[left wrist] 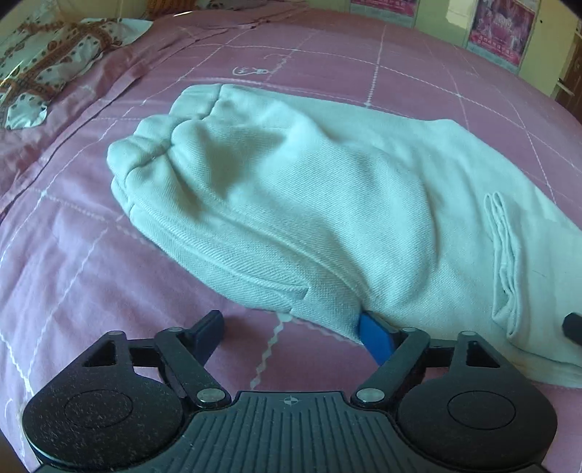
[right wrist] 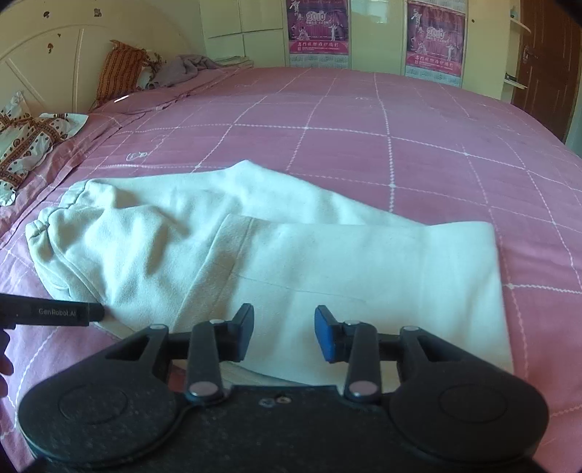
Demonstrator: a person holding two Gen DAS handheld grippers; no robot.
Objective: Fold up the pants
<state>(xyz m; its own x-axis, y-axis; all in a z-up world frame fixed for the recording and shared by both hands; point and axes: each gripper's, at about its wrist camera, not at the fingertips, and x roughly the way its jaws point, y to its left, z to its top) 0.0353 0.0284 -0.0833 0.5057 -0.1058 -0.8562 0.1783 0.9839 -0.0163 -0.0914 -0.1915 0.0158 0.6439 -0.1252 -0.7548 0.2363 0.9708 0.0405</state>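
Observation:
Pale cream pants [left wrist: 309, 203] lie folded over on a pink checked bedspread [left wrist: 72, 273]. Their gathered cuffs sit at the far left, also in the right wrist view [right wrist: 254, 254]. My left gripper [left wrist: 291, 327] is open at the pants' near edge; its blue right finger [left wrist: 374, 334] is tucked under the fabric, its left finger on the bedspread. My right gripper [right wrist: 283, 327] is open and empty, low over the near folded edge of the pants. The left gripper's body [right wrist: 54, 313] shows at the left of the right wrist view.
A patterned cloth [right wrist: 29, 142] lies at the bed's left side by an orange pillow [right wrist: 120, 69] and the headboard [right wrist: 54, 51]. Wardrobe doors with posters [right wrist: 316, 32] stand behind the bed. A brown door [right wrist: 545, 54] is at right.

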